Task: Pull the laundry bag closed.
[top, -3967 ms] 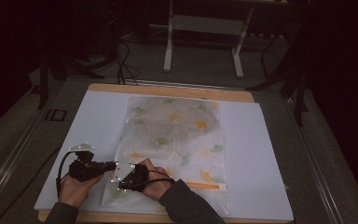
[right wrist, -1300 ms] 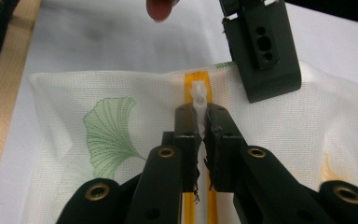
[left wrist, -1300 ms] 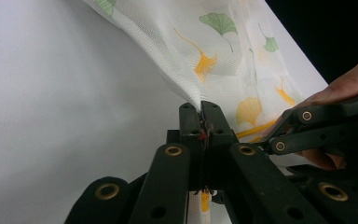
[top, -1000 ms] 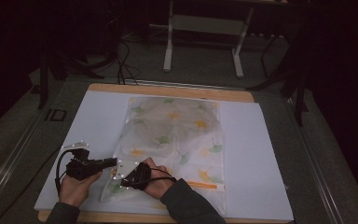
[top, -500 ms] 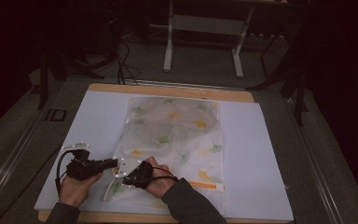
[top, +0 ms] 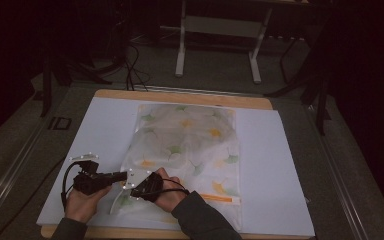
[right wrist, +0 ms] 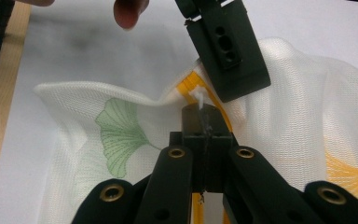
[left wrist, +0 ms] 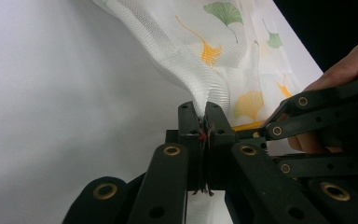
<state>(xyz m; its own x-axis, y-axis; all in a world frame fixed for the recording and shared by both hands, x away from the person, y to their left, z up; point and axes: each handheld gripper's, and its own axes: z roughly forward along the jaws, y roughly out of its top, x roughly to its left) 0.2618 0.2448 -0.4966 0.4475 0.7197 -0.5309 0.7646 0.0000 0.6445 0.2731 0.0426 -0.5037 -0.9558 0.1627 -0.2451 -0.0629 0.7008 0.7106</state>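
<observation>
Left claw (left wrist: pixel 204 122) clenched on mesh bag (left wrist: pixel 200 70), right claw (right wrist: pixel 204 122) seemingly pinching its orange-trimmed edge, white table sheet (top: pixel 105 125) beneath

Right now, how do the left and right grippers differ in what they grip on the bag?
The left gripper pinches plain white mesh, pulled up into a taut ridge of the bag. The right gripper pinches a small white tab beside the orange zipper strip, with the mesh around it slack. Both are shut on the bag's near left corner.
</observation>
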